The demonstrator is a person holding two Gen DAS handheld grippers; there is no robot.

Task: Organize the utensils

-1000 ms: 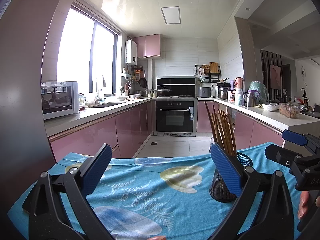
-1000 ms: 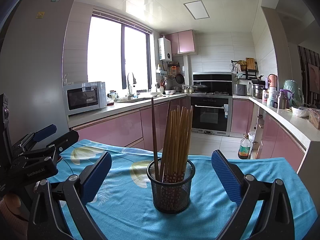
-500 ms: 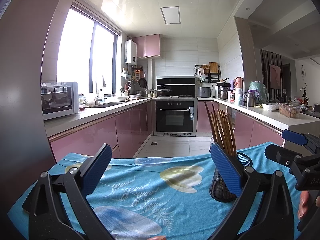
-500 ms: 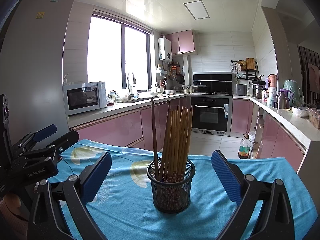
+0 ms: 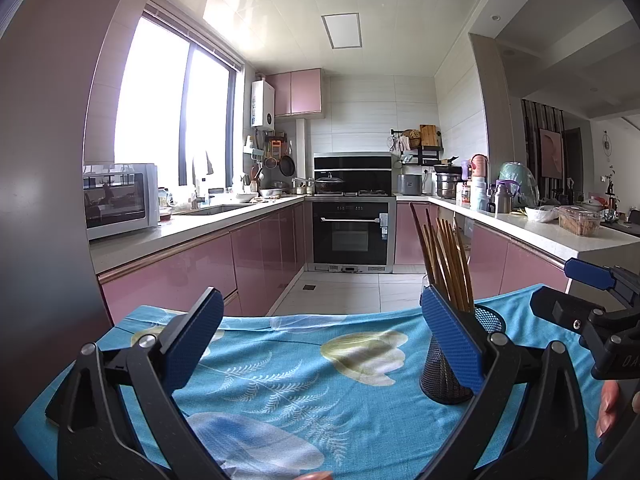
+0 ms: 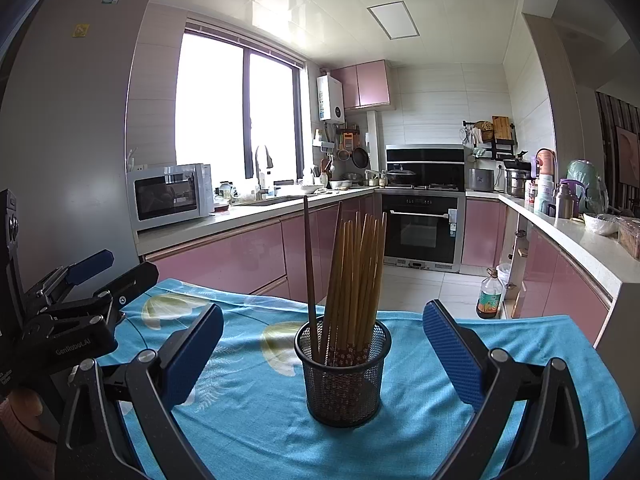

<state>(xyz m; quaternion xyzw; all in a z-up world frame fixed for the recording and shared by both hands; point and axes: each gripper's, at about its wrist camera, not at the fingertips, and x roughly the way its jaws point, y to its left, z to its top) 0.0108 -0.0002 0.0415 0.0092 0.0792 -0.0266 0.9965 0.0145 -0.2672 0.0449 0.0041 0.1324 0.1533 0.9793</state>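
A black mesh holder [image 6: 343, 372] stands upright on the desk, on a blue floral tablecloth [image 6: 420, 412], with a bundle of wooden chopsticks [image 6: 356, 276] and one darker chopstick [image 6: 309, 264] leaning in it. The right gripper [image 6: 323, 354] has its jaws spread wide, one blue pad on each side of the holder, touching nothing. The left gripper [image 5: 322, 342] is likewise wide apart and holds nothing; in its view the holder sits behind its right finger [image 5: 452, 344], which partly hides it. A pink-fronted kitchen with an oven [image 6: 420, 230] and a microwave [image 6: 170, 196] lies beyond.
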